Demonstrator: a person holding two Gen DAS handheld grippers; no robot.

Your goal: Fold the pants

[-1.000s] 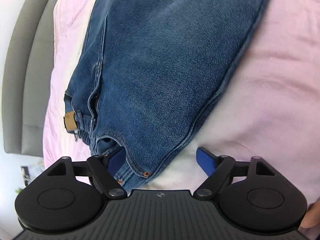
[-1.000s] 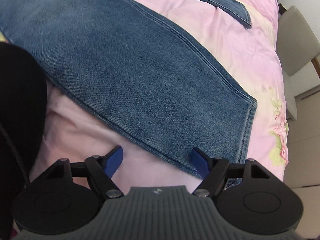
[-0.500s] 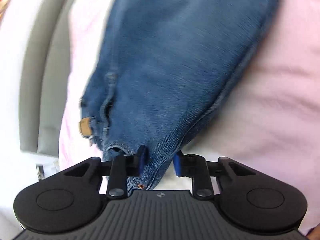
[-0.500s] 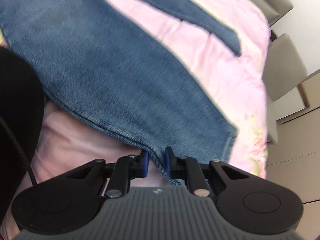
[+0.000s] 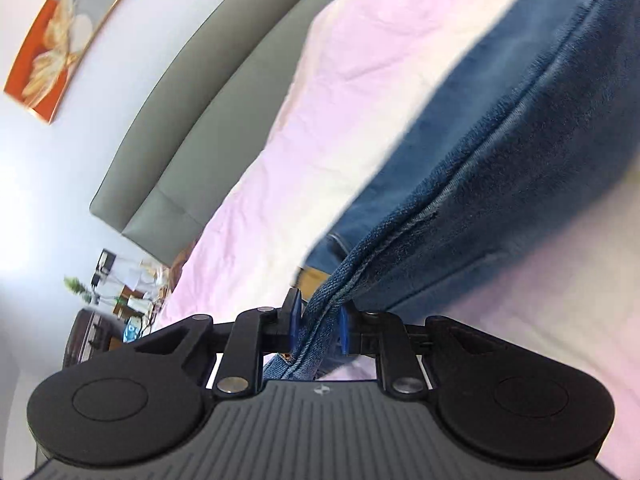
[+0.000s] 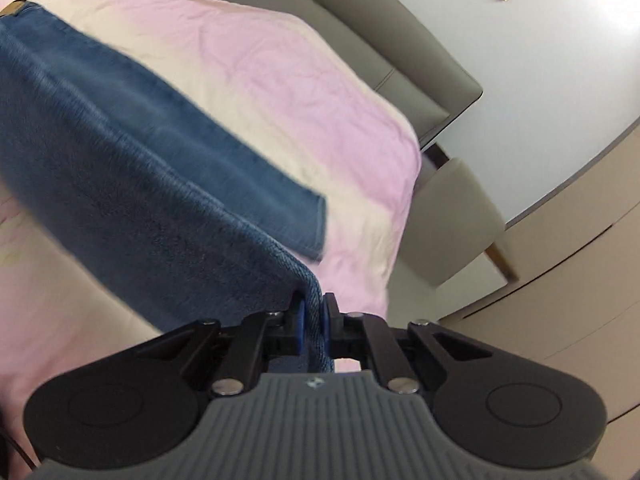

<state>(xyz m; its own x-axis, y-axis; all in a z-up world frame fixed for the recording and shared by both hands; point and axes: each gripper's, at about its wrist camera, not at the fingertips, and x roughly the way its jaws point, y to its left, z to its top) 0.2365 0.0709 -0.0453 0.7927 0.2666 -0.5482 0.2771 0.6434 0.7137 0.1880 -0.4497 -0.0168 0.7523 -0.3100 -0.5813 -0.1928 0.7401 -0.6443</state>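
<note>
A: Item one, left wrist view?
B: Left gripper, black body with blue pads, jaws having just been closing, now clamped on a seamed edge of the blue denim pants.

A: Pants, condition?
B: Lifted at the gripper, the cloth running up and away to the right of it; a tan label shows just behind the gripper's left pad.

A: Beneath the pants?
B: Pink bedspread, wrinkled, paler toward the gripper.

A: Beyond the gripper's left?
B: Grey padded headboard; white wall with an orange framed picture; a cluttered, blurred nightstand.
</note>
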